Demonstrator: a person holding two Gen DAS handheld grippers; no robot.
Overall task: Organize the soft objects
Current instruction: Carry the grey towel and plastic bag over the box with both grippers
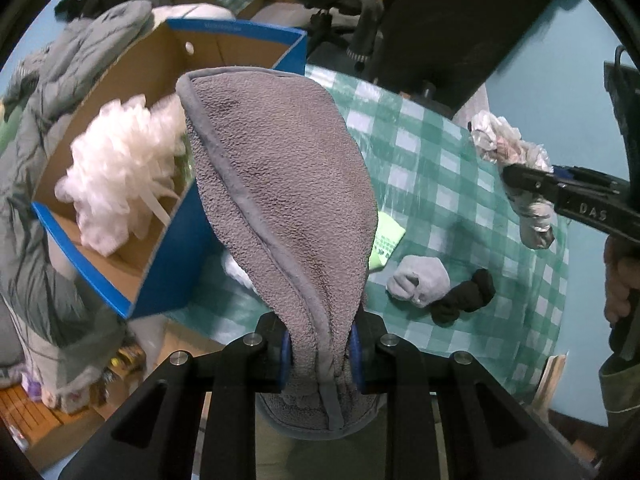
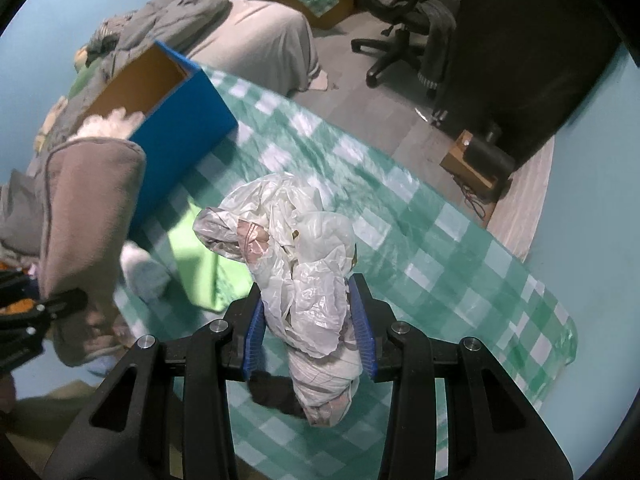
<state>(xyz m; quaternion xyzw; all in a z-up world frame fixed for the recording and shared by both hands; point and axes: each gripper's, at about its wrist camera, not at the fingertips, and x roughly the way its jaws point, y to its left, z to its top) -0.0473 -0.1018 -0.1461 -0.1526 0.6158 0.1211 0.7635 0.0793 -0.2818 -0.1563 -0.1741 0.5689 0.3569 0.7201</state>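
The left gripper had its jaws clamped on a grey terry towel with a stitched hem, its long axis running straight out from them toward the blue-sided cardboard box holding a white fluffy puff. The box lay just ahead-left, nearer this arm. The right gripper gripped a crumpled white plastic bag above the green-checked surface

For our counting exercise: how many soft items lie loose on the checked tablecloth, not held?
4: green cloth, pale grey sock bundle, black sock bundle, white fluffy piece beside the blue box; others may be hidden.
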